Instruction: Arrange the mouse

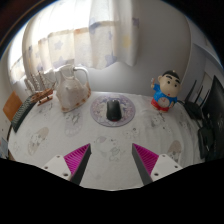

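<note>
- The gripper (113,160) is nearest, its two fingers spread wide apart with a clear gap between them and nothing in their hold.
- The magenta pads (77,157) on the inner faces of the fingers are bare; no object touches either one.
- The fingers hover over a table (40,140) covered in a pale cloth with a faint pattern.
- Ahead of the fingers, and roughly in line with the gap between them, lies the dark mouse (113,108).
- The mouse rests on a round mouse mat (98,113) with a purplish rim, well apart from the fingertips.
- To the left of the mouse, just beyond the mat's edge, stands a cream-coloured jug (72,88) with a handle and spout, upright.
- Further left of the jug, near the table's edge, sits a small brownish object (44,96) too indistinct to identify.
- To the right of the mouse, a little further back, stands a cartoon figurine (166,91) in blue, red and yellow.
- At the far right is a dark chair-like shape (207,108).
- Beyond the table hang light curtains (90,35) across a bright window.
</note>
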A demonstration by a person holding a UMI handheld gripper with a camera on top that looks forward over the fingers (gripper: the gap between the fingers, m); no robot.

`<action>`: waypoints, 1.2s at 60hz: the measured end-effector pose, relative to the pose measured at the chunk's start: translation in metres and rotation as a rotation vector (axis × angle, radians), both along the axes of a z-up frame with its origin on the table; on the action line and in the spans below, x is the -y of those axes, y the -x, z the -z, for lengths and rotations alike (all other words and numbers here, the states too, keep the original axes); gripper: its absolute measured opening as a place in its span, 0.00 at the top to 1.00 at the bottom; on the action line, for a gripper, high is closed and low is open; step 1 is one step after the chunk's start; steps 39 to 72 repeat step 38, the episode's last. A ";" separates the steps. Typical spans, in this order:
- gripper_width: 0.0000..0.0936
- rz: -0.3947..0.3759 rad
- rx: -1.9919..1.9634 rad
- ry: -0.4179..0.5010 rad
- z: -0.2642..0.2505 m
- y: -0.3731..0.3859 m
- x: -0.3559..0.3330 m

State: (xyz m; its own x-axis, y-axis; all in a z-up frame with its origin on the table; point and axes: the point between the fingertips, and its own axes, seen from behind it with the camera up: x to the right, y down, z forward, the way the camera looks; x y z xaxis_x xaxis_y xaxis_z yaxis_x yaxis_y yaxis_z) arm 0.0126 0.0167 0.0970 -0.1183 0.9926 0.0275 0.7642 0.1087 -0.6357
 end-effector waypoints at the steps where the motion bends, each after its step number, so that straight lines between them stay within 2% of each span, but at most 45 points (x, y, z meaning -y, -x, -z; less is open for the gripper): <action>1: 0.09 -0.003 0.008 -0.006 -0.002 -0.011 -0.002; 8: 0.09 -0.029 0.034 -0.015 -0.014 -0.073 -0.005; 15: 0.09 -0.036 0.018 0.007 -0.026 -0.098 -0.002; 25: 0.08 0.010 -0.027 -0.022 -0.037 -0.095 -0.020; 32: 0.09 0.011 -0.053 -0.067 -0.042 -0.089 -0.032; 72: 0.09 0.014 -0.052 -0.067 -0.042 -0.090 -0.032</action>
